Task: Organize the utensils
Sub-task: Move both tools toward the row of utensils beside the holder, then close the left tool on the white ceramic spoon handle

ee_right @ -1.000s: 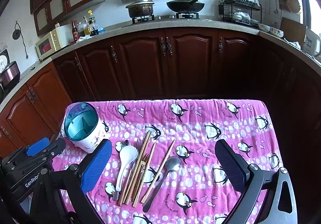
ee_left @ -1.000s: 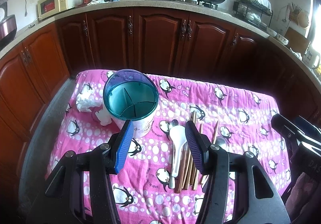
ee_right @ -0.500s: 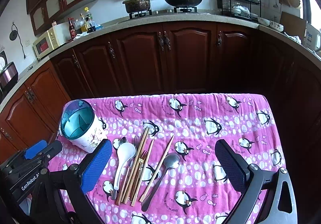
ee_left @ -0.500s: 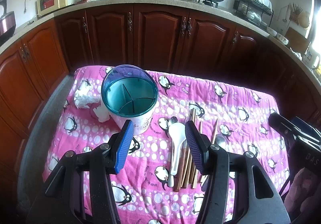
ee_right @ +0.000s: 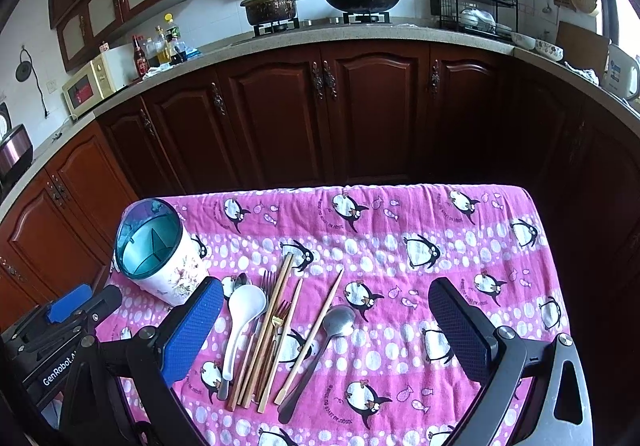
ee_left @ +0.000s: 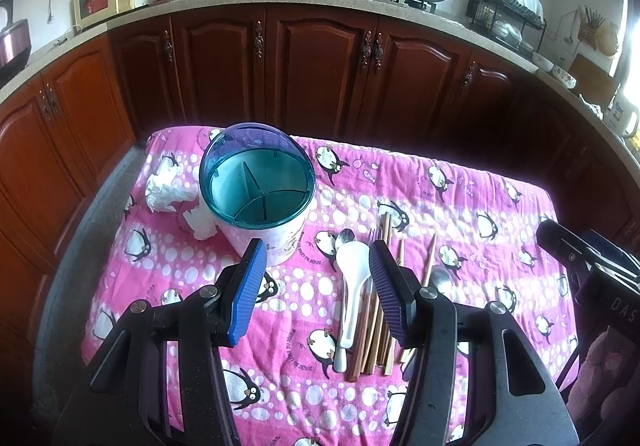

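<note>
A white utensil holder with a teal divided rim point(ee_left: 258, 192) stands at the table's far left; it also shows in the right wrist view point(ee_right: 154, 252). Utensils lie side by side mid-table: a white ceramic spoon point(ee_right: 240, 320), wooden chopsticks point(ee_right: 268, 330), forks point(ee_right: 276, 320) and a metal spoon point(ee_right: 336, 320). The white spoon point(ee_left: 352, 286) and chopsticks point(ee_left: 380, 310) also show in the left wrist view. My left gripper point(ee_left: 316, 286) is open and empty above the near edge, between holder and spoon. My right gripper point(ee_right: 326, 330) is wide open and empty above the utensils.
A pink penguin cloth point(ee_right: 440, 246) covers the table. Crumpled white tissues point(ee_left: 164, 190) lie left of the holder. Dark wooden kitchen cabinets point(ee_right: 320, 118) stand beyond the table's far edge, with a counter, stove and pots above.
Both grippers have drawn back and risen slightly, so the table looks smaller and lower in both views. Nothing on the table has moved.
</note>
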The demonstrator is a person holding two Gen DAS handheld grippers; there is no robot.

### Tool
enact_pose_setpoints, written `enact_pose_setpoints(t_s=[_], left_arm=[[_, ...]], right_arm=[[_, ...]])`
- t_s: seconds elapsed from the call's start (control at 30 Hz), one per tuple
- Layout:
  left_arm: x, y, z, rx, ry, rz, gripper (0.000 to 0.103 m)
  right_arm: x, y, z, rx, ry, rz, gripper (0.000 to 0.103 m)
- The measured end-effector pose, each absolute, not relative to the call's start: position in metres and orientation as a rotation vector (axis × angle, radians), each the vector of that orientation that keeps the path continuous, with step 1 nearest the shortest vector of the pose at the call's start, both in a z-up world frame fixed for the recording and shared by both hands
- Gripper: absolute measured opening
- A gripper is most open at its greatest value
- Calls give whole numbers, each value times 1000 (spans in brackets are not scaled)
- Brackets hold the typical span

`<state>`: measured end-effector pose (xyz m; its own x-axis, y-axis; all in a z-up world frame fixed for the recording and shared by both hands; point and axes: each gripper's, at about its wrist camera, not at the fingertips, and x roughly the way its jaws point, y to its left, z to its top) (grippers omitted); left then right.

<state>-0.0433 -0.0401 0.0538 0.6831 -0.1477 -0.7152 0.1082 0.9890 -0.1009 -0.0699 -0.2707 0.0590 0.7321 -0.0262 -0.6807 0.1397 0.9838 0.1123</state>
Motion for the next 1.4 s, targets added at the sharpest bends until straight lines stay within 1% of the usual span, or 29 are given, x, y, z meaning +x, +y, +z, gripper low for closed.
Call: enact_pose_setpoints(t_s=[0.87, 1.23, 1.4], left_arm=[[-38, -40, 35, -56, 847, -153, 53], [-35, -37, 22, -61, 874, -159, 53], [-33, -41, 12, -44, 895, -173, 53]], right_arm=[[-63, -274, 43, 164, 785, -99, 102], [-58, -278, 29, 170, 814, -100, 102], [-53, -282, 14, 181, 841, -81, 102]])
